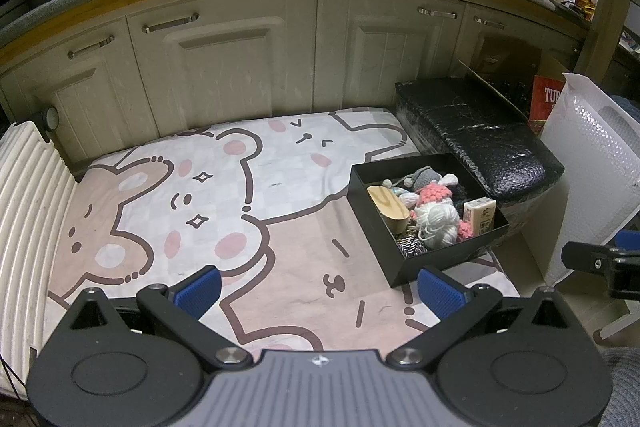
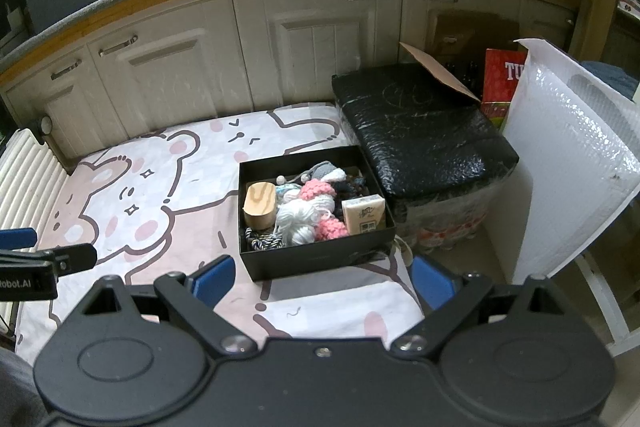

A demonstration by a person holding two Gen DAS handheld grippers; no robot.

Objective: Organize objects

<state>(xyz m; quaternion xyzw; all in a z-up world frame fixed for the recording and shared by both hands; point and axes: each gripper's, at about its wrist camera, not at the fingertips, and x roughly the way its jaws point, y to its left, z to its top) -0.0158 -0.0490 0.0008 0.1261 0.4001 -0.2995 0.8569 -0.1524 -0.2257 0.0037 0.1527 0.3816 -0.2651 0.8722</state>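
Box (image 2: 316, 259) sits just beyond right gripper (image 2: 322, 281) — jaws wide.

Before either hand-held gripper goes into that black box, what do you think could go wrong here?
1. The white yarn lies tangled among the pink knits, so lifting one may drag out others.
2. The black box sits at the edge of the cartoon blanket; a push could slide it off.
3. The tissue pack is wedged in a corner against the wall, leaving little room for the fingers of the right hand-held gripper.
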